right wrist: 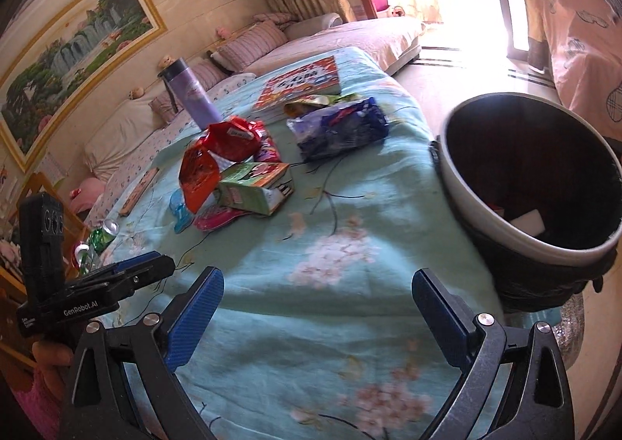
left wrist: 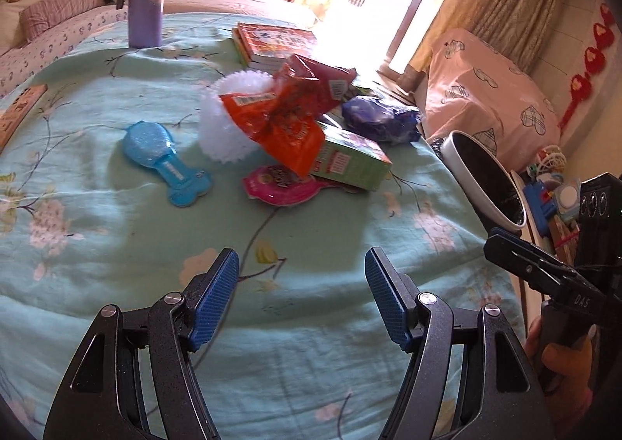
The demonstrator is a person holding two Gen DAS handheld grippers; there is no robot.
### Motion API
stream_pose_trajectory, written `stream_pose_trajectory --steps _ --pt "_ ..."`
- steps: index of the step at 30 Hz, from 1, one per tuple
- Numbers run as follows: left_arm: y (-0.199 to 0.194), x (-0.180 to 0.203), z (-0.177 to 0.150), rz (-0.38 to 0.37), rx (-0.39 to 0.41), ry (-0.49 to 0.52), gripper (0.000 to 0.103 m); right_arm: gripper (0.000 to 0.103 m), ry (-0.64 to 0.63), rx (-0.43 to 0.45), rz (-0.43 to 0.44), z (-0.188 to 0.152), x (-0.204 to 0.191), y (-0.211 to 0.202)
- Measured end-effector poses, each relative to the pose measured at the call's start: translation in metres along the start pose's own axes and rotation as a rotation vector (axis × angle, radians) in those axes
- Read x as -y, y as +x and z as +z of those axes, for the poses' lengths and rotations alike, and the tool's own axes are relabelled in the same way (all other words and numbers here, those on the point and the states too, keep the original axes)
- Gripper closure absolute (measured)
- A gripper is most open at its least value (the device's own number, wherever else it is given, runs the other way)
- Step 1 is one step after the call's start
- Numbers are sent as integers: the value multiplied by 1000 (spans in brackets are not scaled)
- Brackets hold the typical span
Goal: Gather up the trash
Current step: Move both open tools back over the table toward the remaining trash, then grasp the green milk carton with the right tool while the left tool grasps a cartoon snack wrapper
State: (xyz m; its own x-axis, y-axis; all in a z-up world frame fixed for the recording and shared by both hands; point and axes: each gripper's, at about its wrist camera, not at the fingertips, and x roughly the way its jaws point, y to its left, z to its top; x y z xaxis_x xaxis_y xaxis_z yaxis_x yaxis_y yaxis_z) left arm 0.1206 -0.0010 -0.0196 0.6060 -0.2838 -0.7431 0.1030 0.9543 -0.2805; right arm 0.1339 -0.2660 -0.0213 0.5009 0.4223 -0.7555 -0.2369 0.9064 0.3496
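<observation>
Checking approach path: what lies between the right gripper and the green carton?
Only bare floral cloth separates the right gripper from the green carton, as the right wrist view shows.

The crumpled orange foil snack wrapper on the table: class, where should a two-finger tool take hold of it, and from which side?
Grip the crumpled orange foil snack wrapper at its raised, creased upper part, coming from above and the near side. It leans on the green carton, so its top stands clear, while the lower edge lies on other litter. The open left tool likely suits.

Ahead of our fingers we see crumpled orange wrapper [left wrist: 289, 128] draped over a green carton [left wrist: 350, 160]; bin [right wrist: 482, 206] stands right.
</observation>
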Motion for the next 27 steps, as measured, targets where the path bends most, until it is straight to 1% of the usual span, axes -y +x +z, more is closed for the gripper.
stream_pose_trajectory --steps 11,14,16,20,24,25,27 --pt "3 -46 13 82 -7 -87 34 5 -127 -24 42 18 -34 34" --pt "1 -51 24 64 8 -101 34 5 -174 -21 58 27 -42 43" --pt "-1 -46 32 60 27 -76 34 5 -208 -22 59 33 -46 51" --pt "1 -30 50 42 67 5 35 5 -281 -28 69 45 -53 66" --pt "11 -15 68 40 93 89 35 6 -354 -56 82 56 -58 85" --pt "16 -12 72 44 93 109 36 6 -369 -65 82 58 -58 89" --pt "27 -8 76 45 72 143 44 7 -393 -81 86 62 -58 98"
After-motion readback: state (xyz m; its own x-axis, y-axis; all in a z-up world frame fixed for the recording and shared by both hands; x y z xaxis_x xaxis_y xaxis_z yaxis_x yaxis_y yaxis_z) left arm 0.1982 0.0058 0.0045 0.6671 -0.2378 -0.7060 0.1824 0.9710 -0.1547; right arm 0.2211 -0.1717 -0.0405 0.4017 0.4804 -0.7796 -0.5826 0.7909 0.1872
